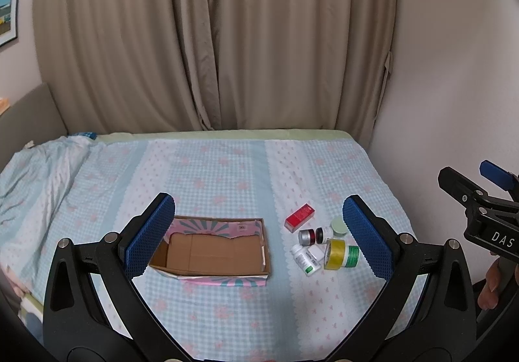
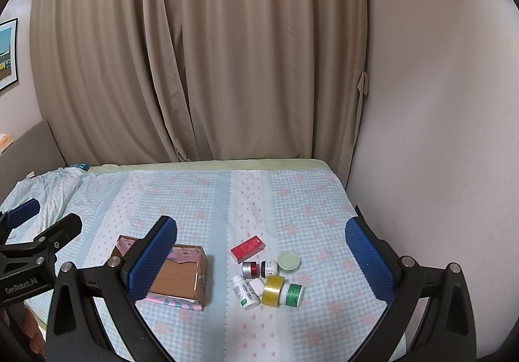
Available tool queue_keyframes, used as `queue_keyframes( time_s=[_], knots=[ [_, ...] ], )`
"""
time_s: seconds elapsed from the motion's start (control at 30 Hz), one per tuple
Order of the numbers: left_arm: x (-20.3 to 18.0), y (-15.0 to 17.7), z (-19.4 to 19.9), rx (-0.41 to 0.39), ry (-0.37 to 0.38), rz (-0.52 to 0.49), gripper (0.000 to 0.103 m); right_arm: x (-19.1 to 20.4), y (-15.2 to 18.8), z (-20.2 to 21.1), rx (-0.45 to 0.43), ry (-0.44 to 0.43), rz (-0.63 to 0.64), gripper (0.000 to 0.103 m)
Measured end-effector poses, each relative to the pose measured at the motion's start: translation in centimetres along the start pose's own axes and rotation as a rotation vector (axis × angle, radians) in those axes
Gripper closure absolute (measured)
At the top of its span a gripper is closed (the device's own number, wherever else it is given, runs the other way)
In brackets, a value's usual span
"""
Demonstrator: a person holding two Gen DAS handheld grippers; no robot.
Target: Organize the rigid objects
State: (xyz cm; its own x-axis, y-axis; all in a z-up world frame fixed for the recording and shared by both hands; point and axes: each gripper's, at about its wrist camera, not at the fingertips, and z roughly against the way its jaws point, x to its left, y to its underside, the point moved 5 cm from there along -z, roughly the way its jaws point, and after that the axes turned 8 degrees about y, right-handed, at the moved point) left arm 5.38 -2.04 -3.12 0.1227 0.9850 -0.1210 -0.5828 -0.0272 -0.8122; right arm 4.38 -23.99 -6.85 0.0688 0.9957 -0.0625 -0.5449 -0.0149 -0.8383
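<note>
An open cardboard box [image 1: 214, 253] [image 2: 181, 277] with a pink patterned outside lies on the bed, nothing visible inside. To its right is a cluster of small items: a red carton [image 1: 300, 216] [image 2: 248, 248], a pale green round jar [image 1: 339, 226] [image 2: 288, 261], a silver-red jar [image 1: 306, 237] [image 2: 250, 269], a black-white jar [image 1: 324, 234] [image 2: 269, 268], a white bottle [image 1: 303, 259] [image 2: 245, 292], a roll of yellow tape [image 1: 335, 254] [image 2: 272, 290] and a green-labelled tub [image 1: 352, 256] [image 2: 292, 294]. My left gripper [image 1: 259, 235] and right gripper [image 2: 261, 259] are both open, empty, above the bed.
The bed has a blue checked sheet [image 1: 227, 174] with pink flowers. Beige curtains [image 1: 211, 37] hang behind it, a wall [image 1: 454, 86] runs along the right side, and a rumpled quilt [image 1: 42, 167] lies at the left. The right gripper shows in the left wrist view [image 1: 486, 199].
</note>
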Motion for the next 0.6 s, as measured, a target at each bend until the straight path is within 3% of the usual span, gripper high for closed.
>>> queue_keyframes(
  time_s=[0.3,0.6],
  knots=[
    [0.7,-2.2,-3.6,0.056,0.043,-0.085,0.0,-0.1,0.9,-1.1,0.037,0.004,-0.056,0.0],
    [0.0,-2.4,-17.9,0.248,0.196,-0.225,0.0,-1.0,6.7,-7.8,0.199,0.084,-0.157,0.0]
  ],
)
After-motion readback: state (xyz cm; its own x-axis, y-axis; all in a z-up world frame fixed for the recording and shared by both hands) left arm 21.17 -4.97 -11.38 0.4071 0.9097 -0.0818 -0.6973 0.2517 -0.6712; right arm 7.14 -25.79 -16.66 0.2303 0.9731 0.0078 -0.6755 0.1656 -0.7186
